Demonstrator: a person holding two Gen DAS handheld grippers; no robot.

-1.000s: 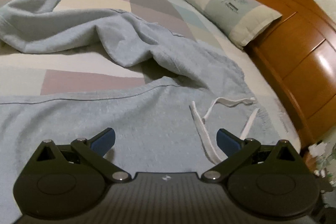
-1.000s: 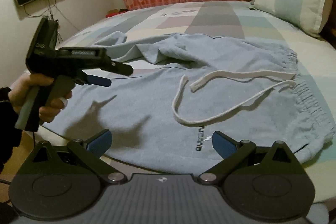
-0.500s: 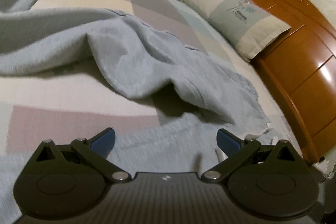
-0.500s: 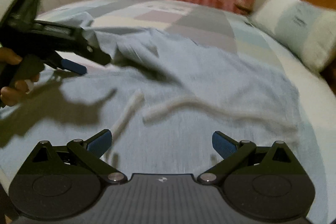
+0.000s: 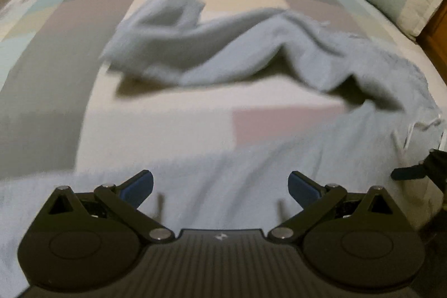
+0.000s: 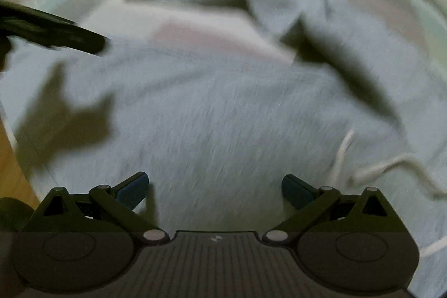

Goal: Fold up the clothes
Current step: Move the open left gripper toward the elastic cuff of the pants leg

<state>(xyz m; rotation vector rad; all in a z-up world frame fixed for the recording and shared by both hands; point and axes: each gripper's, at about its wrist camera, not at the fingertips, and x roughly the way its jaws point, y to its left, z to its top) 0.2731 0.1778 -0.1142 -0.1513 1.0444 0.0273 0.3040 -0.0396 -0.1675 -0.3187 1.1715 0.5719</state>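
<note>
Rumpled pale-blue sweatpants with white drawstring; both claws spread apart, empty.

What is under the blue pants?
The blue pants lie on a bed cover with pastel patches. The cover shows between the legs; where cloth covers it, nothing underneath can be seen.

Dim, warm indoor light. Both my views smear with motion blur, the right wrist view worst. The trousers carry a hard dark shadow of my left gripper. Fisheye bends the bed edges; corners go black.
</note>
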